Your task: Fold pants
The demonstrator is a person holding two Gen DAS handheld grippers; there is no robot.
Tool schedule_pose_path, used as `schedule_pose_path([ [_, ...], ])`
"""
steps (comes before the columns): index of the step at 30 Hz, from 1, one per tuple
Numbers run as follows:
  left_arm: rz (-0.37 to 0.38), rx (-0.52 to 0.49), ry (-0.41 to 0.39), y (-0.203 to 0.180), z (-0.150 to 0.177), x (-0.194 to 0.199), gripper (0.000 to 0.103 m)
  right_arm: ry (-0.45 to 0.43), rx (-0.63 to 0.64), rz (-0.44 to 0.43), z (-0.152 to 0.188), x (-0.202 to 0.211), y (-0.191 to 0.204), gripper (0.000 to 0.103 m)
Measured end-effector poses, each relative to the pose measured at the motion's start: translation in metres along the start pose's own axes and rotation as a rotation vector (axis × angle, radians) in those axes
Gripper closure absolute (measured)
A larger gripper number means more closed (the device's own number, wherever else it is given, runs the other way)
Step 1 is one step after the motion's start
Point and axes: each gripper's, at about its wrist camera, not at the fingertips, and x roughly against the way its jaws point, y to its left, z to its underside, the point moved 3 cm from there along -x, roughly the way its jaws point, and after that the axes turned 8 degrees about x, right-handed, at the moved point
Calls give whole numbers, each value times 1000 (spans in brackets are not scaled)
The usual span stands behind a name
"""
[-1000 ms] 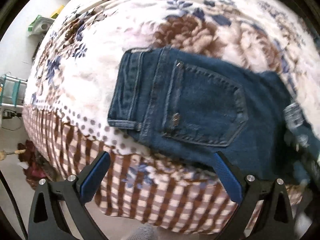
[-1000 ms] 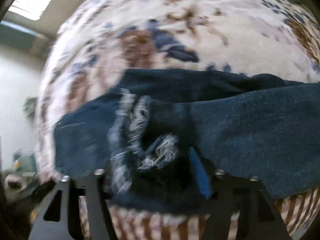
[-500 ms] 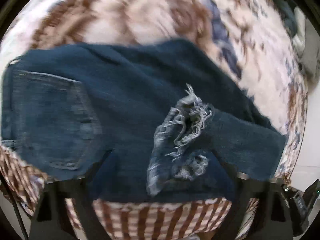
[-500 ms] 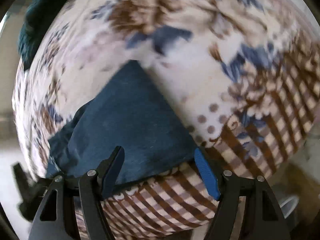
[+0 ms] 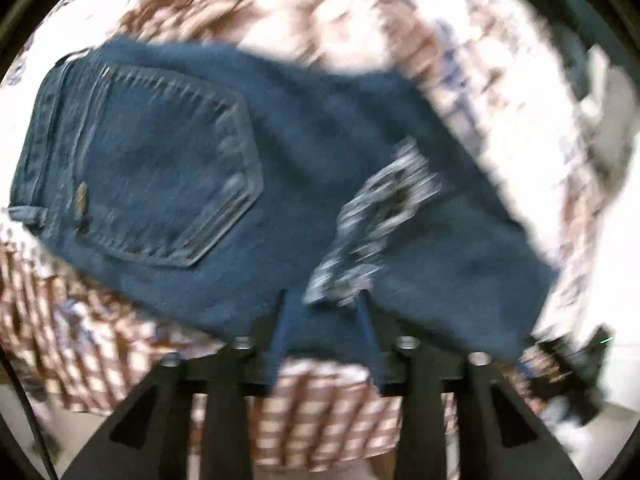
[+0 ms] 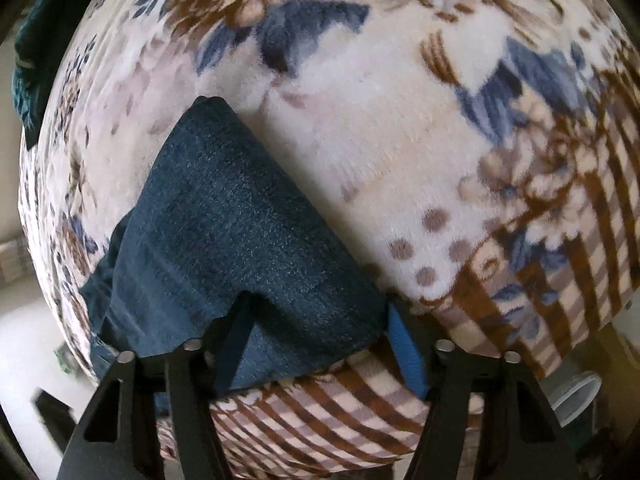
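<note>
Dark blue jeans (image 5: 280,184) lie folded on a floral blanket, back pocket (image 5: 168,176) up at the left, frayed hem (image 5: 376,216) folded over the middle. My left gripper (image 5: 324,320) sits at the near edge of the jeans, fingers narrowed around the denim below the frayed hem. In the right wrist view the fold end of the jeans (image 6: 240,240) lies on the blanket. My right gripper (image 6: 320,340) straddles its near corner, jaws partly apart, with denim between the blue pads.
The floral fleece blanket (image 6: 380,128) covers the bed, with a brown checked border (image 6: 320,420) hanging over the near edge. A dark teal cloth (image 6: 36,40) lies at the far left. Floor shows below the bed edge.
The left gripper has swung from the waistband to the frayed hem and narrowed its fingers on the denim. The right gripper has moved to the fold end, and its jaws have closed in.
</note>
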Motion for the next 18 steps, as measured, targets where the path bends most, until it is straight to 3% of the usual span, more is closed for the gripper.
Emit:
schedule_pose_path([
  [1, 16, -6, -5, -9, -3, -1, 39, -5, 8, 1, 0, 2, 1, 46],
  [5, -41, -65, 17, -37, -19, -35, 39, -10, 38, 6, 3, 8, -1, 48],
  [8, -128, -146, -7, -44, -17, -62, 81, -8, 52, 15, -1, 9, 1, 48],
  [10, -134, -192, -36, -48, -11, -65, 97, -11, 46, 16, -3, 5, 10, 48],
  [16, -22, -86, -31, -35, 2, -42, 100, -25, 15, 13, -11, 3, 10, 48],
  [18, -59, -103, -26, -28, 3, -44, 100, -20, 15, 17, -13, 1, 11, 48],
])
